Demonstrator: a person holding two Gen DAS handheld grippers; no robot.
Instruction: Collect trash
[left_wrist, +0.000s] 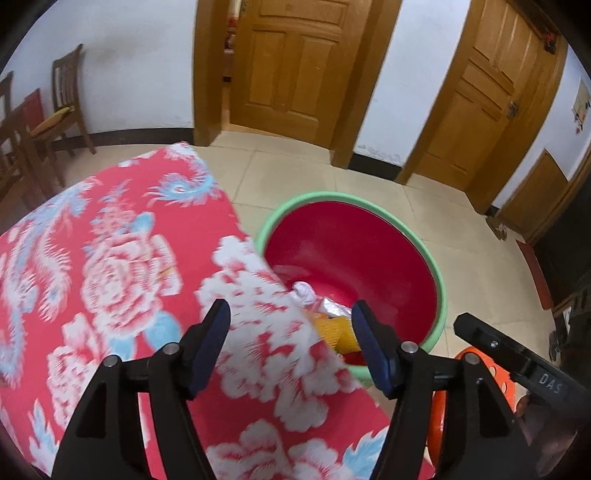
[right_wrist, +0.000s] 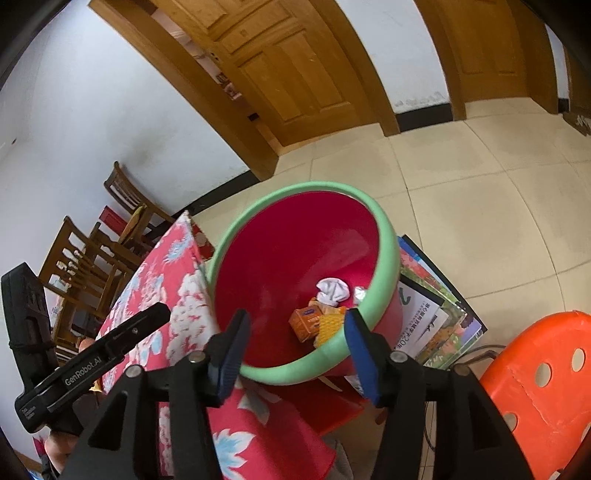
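Right at the table edge (right_wrist: 199, 258) sat the red basin (right_wrist: 295, 258) with its green rim touching the flowered cloth (left_wrist: 110, 258) — bare tile floor (right_wrist: 480, 166) lay beyond it, an orange stool (right_wrist: 535, 387) off to the right. Both grippers, left gripper (left_wrist: 290, 314) and right gripper (right_wrist: 295, 325), were spread wide and gripped nothing. Trash (right_wrist: 325, 314) — white wad, orange box, yellow netting — lay in the basin's bottom, just ahead of the right fingers (right_wrist: 232, 347)
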